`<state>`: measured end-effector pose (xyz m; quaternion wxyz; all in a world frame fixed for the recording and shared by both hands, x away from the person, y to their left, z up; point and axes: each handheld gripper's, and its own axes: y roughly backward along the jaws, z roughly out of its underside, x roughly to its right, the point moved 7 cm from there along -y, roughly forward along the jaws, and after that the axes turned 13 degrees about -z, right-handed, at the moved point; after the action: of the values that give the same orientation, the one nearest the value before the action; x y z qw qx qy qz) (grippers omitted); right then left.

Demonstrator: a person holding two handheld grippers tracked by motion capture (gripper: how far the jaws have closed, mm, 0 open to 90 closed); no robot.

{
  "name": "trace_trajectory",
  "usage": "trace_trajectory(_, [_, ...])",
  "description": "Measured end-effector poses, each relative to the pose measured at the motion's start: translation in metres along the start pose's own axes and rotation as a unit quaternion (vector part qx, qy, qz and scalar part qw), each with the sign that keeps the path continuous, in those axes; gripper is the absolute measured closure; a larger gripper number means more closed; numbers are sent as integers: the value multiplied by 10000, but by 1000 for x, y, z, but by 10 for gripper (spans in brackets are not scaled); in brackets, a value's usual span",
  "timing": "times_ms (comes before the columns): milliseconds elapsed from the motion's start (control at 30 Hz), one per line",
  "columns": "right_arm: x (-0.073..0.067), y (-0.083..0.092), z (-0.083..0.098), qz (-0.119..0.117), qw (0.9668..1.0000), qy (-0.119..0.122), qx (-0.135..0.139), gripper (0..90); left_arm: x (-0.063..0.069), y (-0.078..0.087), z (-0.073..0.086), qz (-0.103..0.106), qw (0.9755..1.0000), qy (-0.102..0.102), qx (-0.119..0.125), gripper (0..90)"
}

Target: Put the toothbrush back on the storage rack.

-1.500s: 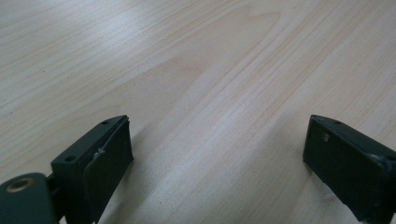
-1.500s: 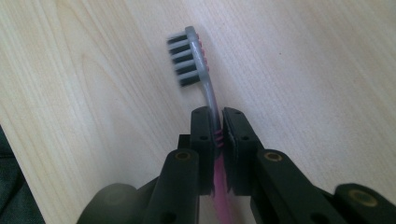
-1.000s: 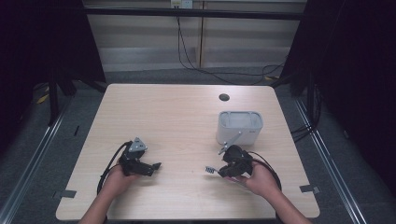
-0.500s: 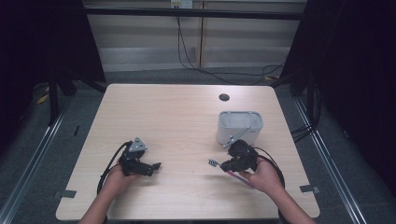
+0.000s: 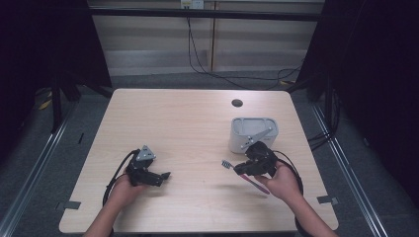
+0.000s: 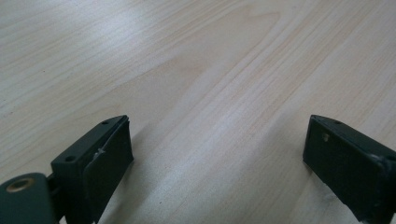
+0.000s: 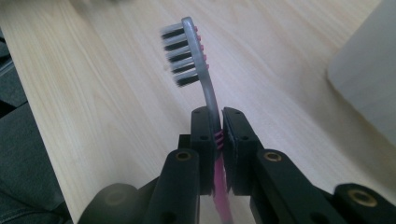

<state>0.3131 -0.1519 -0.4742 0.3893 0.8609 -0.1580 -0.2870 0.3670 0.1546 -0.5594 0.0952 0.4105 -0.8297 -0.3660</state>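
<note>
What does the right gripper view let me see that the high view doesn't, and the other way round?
The right gripper view shows the toothbrush's dark bristles and pink grip ribs pinched between the right claw's jaws. The high view adds the left claw, both hands, the whole table and the open top of the white holder. Both show the toothbrush, the wooden tabletop and the holder.

The left gripper [image 5: 159, 176] lay low at near left, jaws apart; the right gripper [image 5: 240, 169] was clamped, near right.
</note>
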Motion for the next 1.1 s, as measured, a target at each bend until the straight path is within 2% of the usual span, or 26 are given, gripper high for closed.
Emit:
trace_trajectory(67, [0,2,-1,1,10000,-5,37,838,0,0,0,6,10000,4,7,76])
trace_trajectory(133, [1,8,-5,-82,9996,-68,246,838,0,0,0,6,10000,5,7,76])
trace_trajectory(233, [2,12,-6,-51,9994,-66,339,838,0,0,0,6,10000,4,7,76])
trace_trajectory(267, [3,15,-8,-64,9989,-78,461,838,0,0,0,6,10000,5,8,77])
trace_trajectory(433, [5,22,-12,-39,9975,-113,693,837,0,0,0,6,10000,6,8,76])
trace_trajectory(1100, [6,42,-27,74,9915,-59,1299,837,0,0,0,4,10000,5,8,76])
